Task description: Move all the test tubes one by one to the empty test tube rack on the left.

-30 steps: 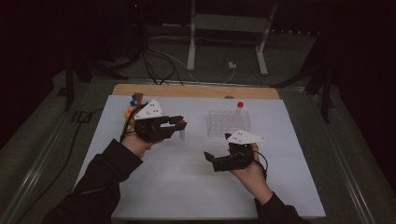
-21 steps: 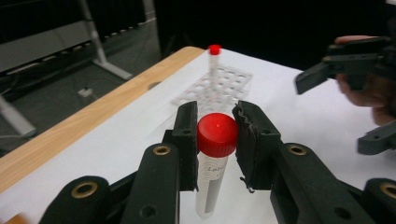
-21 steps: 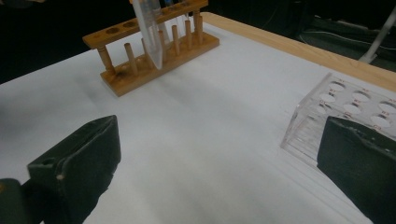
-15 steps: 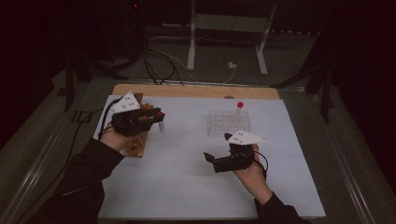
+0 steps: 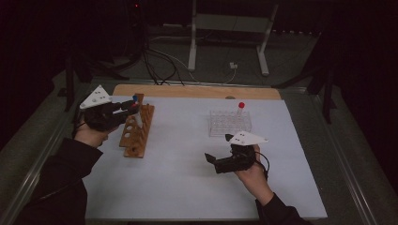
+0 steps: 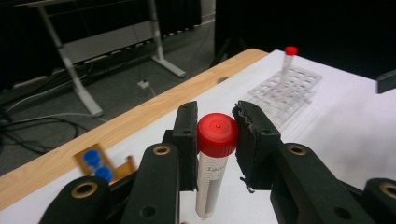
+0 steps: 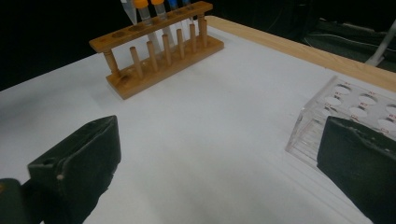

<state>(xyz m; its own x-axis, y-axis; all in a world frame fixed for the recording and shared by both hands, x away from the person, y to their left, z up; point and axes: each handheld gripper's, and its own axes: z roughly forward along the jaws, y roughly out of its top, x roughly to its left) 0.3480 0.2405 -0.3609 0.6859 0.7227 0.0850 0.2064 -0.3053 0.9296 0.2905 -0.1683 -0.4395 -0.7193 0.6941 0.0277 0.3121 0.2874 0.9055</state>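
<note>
Left gripper (image 6: 217, 140) is clamped just under the cap of 1 red-capped tube (image 6: 212, 172), held upright above the wooden rack (image 5: 136, 129). Right gripper (image 5: 224, 161) stands open, empty. Tube looks light, stiff, slick plastic; hold beneath the cap.

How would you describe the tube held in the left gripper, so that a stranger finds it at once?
Start at the white mat and go to the wooden rack on its left side. Just above it, the left gripper is shut on a clear tube with a red screw cap. The other red-capped tube stands alone in the clear plastic rack.
</note>
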